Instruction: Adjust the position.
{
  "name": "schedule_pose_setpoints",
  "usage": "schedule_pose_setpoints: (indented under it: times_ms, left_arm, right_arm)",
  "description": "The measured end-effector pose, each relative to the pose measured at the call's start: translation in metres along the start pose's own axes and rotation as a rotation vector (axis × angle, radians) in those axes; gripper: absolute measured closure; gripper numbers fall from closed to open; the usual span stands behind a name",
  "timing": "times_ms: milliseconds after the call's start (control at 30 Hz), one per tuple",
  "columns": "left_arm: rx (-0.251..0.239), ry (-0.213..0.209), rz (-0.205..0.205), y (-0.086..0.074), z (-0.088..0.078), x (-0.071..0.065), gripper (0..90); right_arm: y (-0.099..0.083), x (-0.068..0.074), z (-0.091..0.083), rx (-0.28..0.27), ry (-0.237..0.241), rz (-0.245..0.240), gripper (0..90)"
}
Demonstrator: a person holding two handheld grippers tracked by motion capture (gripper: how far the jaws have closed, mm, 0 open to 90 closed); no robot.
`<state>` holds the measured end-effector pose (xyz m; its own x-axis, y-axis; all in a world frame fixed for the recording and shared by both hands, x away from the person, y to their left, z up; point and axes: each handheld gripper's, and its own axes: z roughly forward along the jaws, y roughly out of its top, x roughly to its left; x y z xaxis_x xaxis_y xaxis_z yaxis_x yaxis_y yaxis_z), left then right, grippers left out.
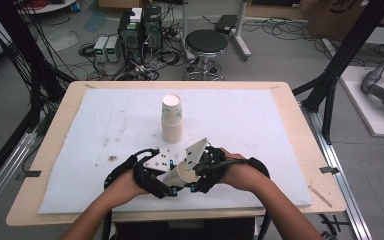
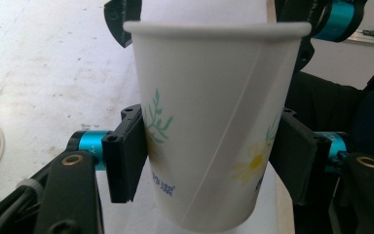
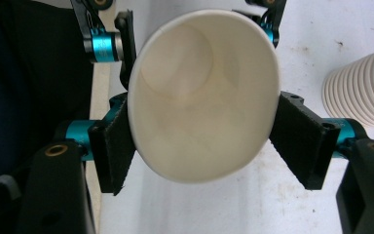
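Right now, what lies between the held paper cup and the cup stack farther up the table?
In the high view, only bare white mat lies between the held paper cup and the cup stack.

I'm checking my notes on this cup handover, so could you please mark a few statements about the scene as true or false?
1. Both grippers hold the same paper cup. True: the left gripper clamps its body and the right gripper its rim.
2. The held cup is full of water. False: the right gripper view looks into an empty cup.
3. A stack of paper cups stands on the white mat. True.
4. The held cup is plain white. False: it has a flower and green leaves printed on it.
5. The stack lies tipped on its side. False: it stands upright.
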<state>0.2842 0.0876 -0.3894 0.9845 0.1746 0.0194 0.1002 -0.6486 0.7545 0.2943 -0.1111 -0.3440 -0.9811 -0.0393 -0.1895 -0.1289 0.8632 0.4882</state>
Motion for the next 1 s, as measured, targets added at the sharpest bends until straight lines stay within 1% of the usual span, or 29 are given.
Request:
schedule_pose_setpoints:
  times_ms: [100,133,167,200,233,267,300,333,367,433,467,567,600,633,700,767,800,833,867,933,967,1000]
  left_arm:
    - [-0.011,-0.001,-0.008,-0.002,0.0,0.0,35.2]
    - [-0.024,0.0,-0.014,-0.003,0.0,0.0,35.0]
    - [-0.024,0.0,-0.014,-0.003,0.0,0.0,34.8]
    - [-0.038,0.004,-0.024,-0.006,0.0,0.001,34.8]
    - [-0.042,0.009,-0.032,-0.007,-0.001,0.001,34.5]
    - [-0.042,0.009,-0.032,-0.007,-0.001,0.001,34.3]
    - [-0.052,0.011,-0.041,-0.009,-0.001,0.002,34.2]
    - [-0.074,0.019,-0.063,-0.014,-0.002,0.002,34.1]
    - [-0.074,0.019,-0.063,-0.014,-0.002,0.002,34.0]
    - [-0.094,0.023,-0.078,-0.018,-0.003,0.004,33.9]
    - [-0.11,0.031,-0.094,-0.023,-0.004,0.004,33.9]
    - [-0.13,0.043,-0.108,-0.028,-0.006,0.004,33.4]
    - [-0.13,0.043,-0.108,-0.028,-0.006,0.004,33.3]
    - [-0.153,0.056,-0.126,-0.033,-0.007,0.004,33.2]
    - [-0.173,0.069,-0.143,-0.037,-0.009,0.005,33.1]
    - [-0.196,0.088,-0.156,-0.043,-0.012,0.005,33.1]
    - [-0.214,0.095,-0.169,-0.045,-0.013,0.006,33.1]
    - [-0.214,0.095,-0.169,-0.045,-0.013,0.006,33.1]
    - [-0.246,0.11,-0.193,-0.051,-0.016,0.007,33.1]
    - [-0.274,0.13,-0.212,-0.055,-0.019,0.009,33.0]
    - [-0.274,0.13,-0.212,-0.055,-0.019,0.009,32.9]
    - [-0.303,0.155,-0.227,-0.059,-0.023,0.01,32.9]
  right_arm:
    - [-0.001,0.0,0.0,-0.007,0.005,0.006,29.2]
    - [-0.002,-0.001,0.0,-0.024,0.005,0.023,27.7]
    - [-0.004,-0.001,0.0,-0.043,0.011,0.042,27.0]
    - [-0.005,-0.002,-0.001,-0.063,0.016,0.063,25.8]
    - [-0.007,-0.003,-0.002,-0.088,0.019,0.077,24.5]
    - [-0.007,-0.003,-0.002,-0.088,0.019,0.077,24.5]
    - [-0.01,-0.004,-0.005,-0.131,0.012,0.104,22.9]
    - [-0.012,-0.004,-0.007,-0.155,0.006,0.12,22.5]
    - [-0.012,-0.004,-0.007,-0.155,0.006,0.12,22.5]
    - [-0.019,-0.005,-0.011,-0.206,0.006,0.144,22.4]
    - [-0.026,-0.005,-0.013,-0.247,0.005,0.173,22.3]
    - [-0.038,-0.004,-0.015,-0.293,-0.009,0.215,22.3]
    - [-0.038,-0.004,-0.015,-0.293,-0.009,0.215,22.3]
    - [-0.047,-0.003,-0.015,-0.327,-0.009,0.249,22.3]
    - [-0.056,-0.002,-0.016,-0.361,-0.021,0.28,22.3]
    - [-0.065,0.0,-0.016,-0.388,-0.03,0.312,22.3]
    - [-0.07,0.001,-0.016,-0.399,-0.041,0.327,22.3]
    - [-0.075,0.002,-0.016,-0.41,-0.052,0.345,22.3]
    - [-0.08,0.003,-0.016,-0.423,-0.053,0.363,22.3]
    - [-0.09,0.004,-0.016,-0.441,-0.084,0.397,22.3]
    - [-0.096,0.005,-0.016,-0.45,-0.099,0.412,22.3]
    - [-0.102,0.006,-0.016,-0.459,-0.108,0.429,22.3]
